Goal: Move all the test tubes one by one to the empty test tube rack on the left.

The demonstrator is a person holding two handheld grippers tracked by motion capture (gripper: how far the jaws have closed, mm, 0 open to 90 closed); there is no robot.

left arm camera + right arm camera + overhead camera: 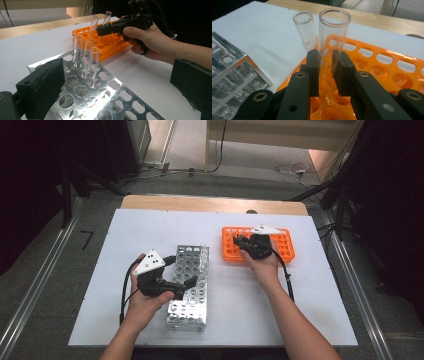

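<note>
In the high view, the right hand-held gripper (242, 241) sits over the near left corner of the orange rack (285, 251), at the far right of the white counter (240, 320). The left hand-held gripper (189, 281) rests against the metal rack (187, 312) near the counter's middle.

In the left gripper view, its own jaws stand spread wide, nothing between them, above the metal rack (105, 100), where three glass tubes (94, 58) stand upright. Farther off, the right hand-held gripper (98, 30) meets two tubes leaning in the orange rack (110, 46).

In the right gripper view, the jaws pinch the nearer test tube (333, 32) around its middle, just above the orange rack (387, 65); a second tube (305, 30) stands just beside it, to the left. The tube looks light, rigid, thin-walled and smooth, so it likely slips easily and would crack under hard squeezing. A grip on the straight wall below the rim, square to the pads, seems best.
</note>
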